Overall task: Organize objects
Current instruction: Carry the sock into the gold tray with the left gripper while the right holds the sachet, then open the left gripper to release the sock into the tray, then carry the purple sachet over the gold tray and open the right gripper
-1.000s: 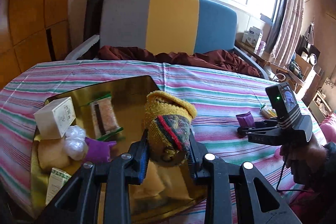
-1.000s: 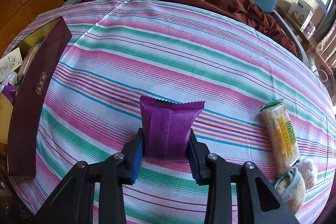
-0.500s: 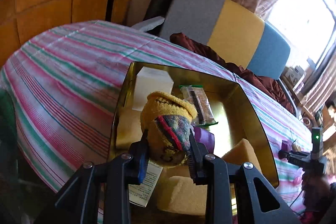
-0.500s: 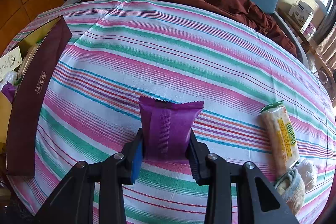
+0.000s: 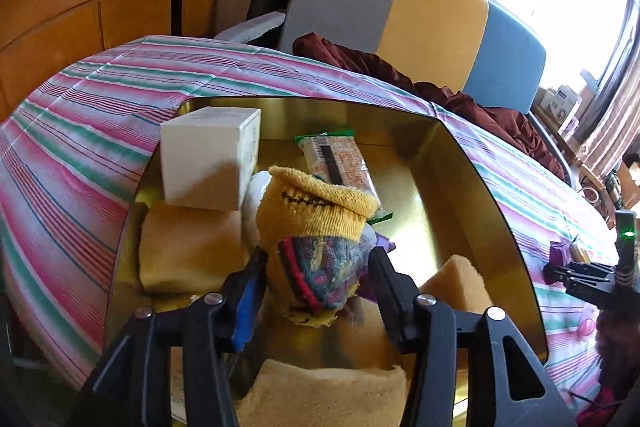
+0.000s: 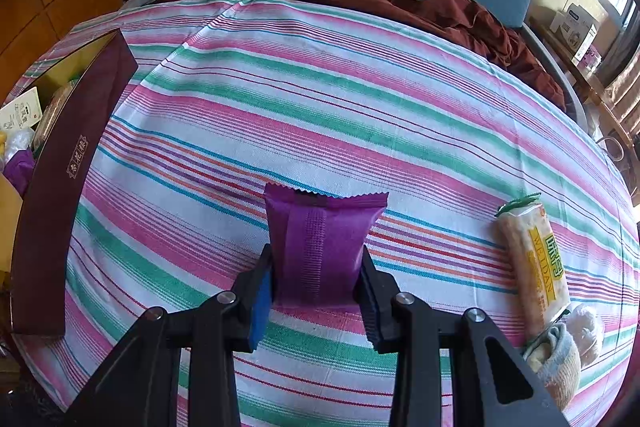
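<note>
A rolled yellow sock with a striped toe (image 5: 316, 215) stands inside the gold-lined box (image 5: 460, 155), among its contents. My left gripper (image 5: 316, 267) is around the sock with its jaws opening; both pads stand a little off the fabric. My right gripper (image 6: 318, 267) is shut on a purple snack packet (image 6: 320, 239), held upright just above the striped tablecloth (image 6: 320, 87). The left wrist view also shows that right gripper (image 5: 560, 269) far right, in a person's hand.
In the box lie a white carton (image 5: 208, 155), a wrapped snack bar (image 5: 336, 163) and yellow sponges (image 5: 188, 251). The box's maroon outer wall (image 6: 60, 179) lies left of the right gripper. A cracker packet (image 6: 536, 259), a grey rolled sock (image 6: 560, 367) and a white ball (image 6: 586, 327) lie right.
My left gripper has carried the sock over and down into the box, then spread its jaws off it. The right gripper and purple packet have not moved.
</note>
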A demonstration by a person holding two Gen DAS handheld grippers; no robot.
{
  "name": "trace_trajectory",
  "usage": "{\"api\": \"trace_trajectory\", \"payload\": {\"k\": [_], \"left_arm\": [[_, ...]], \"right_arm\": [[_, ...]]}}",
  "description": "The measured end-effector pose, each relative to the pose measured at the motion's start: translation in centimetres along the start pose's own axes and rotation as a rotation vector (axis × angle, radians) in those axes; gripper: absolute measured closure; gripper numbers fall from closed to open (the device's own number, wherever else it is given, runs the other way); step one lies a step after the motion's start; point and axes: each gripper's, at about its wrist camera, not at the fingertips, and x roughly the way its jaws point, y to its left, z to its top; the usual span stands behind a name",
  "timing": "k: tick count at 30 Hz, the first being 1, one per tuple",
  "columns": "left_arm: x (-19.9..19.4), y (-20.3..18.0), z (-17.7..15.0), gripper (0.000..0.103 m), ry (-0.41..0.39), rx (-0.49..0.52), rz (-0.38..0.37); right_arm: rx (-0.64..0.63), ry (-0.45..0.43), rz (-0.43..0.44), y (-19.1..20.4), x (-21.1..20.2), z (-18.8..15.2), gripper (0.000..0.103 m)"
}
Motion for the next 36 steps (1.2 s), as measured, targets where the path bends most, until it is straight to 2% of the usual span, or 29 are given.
{"api": "trace_trajectory", "payload": {"k": [4, 13, 17, 29, 33, 36], "left_arm": [[-0.8, 0.7, -0.7, 0.038, -0.025, -0.002, 0.030], [-2.4, 1.0, -1.8, 0.037, -0.054, 0.006, 0.078], [-3.6, 0.2, -1.9, 0.027, -0.088, 0.018, 0.107], [-4.9, -0.6, -2.2, 0.023, -0.102, 0.039, 0.089], [-5.3, -0.6, -2.6, 0.022, -0.106, 0.042, 0.090], [-5.7, -0.3, -2.8, 0.021, -0.110, 0.043, 0.096]], "right_arm": [[-0.004, -0.001, -0.004, 0.1, -0.1, 0.0, 0.066], [-0.010, -0.003, -0.011, 0.1, -0.1, 0.0, 0.066], [-0.005, -0.006, -0.018, 0.1, -0.2, 0.0, 0.066], [0.021, -0.009, -0.027, 0.9, -0.4, 0.2, 0.066], [0.055, -0.010, 0.051, 1.7, -0.7, 0.6, 0.066], [0.056, -0.051, 0.132, 4.0, -2.1, 1.4, 0.066]]}}
